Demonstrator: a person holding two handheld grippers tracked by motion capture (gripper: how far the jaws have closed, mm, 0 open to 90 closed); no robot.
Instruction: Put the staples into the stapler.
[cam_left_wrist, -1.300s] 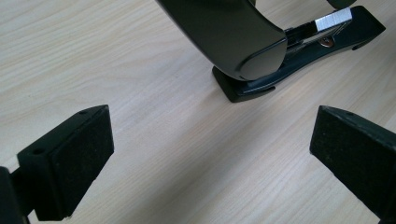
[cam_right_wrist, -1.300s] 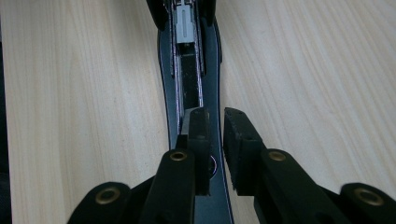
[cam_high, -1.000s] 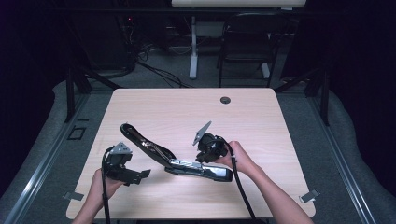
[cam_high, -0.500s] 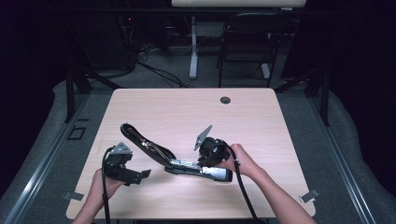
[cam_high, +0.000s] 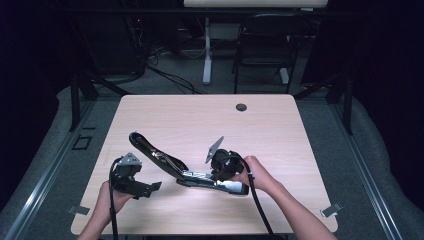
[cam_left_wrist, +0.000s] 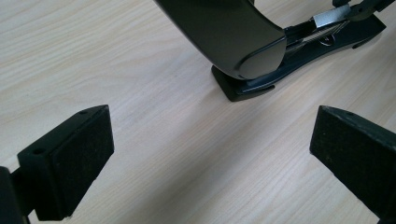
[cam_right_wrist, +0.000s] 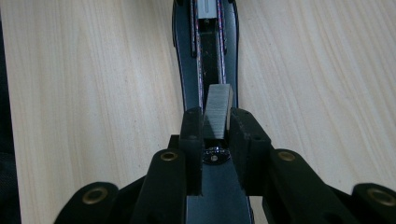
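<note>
Pale wood table (cam_high: 280, 130), open stapler (cam_high: 175, 167) under two hand-held grippers.

Left gripper (cam_left_wrist: 210, 154): jaws stand wide apart with bare table between them; the stapler's raised black arm (cam_left_wrist: 233, 37) sits just beyond, ahead of the pads. Right gripper (cam_right_wrist: 215, 126): jaws drawn narrow and just easing apart, a grey strip of staples (cam_right_wrist: 218, 111) set between them; directly beyond lies the stapler's open channel (cam_right_wrist: 206, 51), running away from the jaws. Farther off, a dark grommet (cam_high: 241, 107) near the table's far edge.

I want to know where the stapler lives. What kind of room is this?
Probably a lab or recording workroom, not a home. A bare wooden table stands in a dark, curtained space, cables trail over the grey floor behind it, and a dark chair stands there.
</note>
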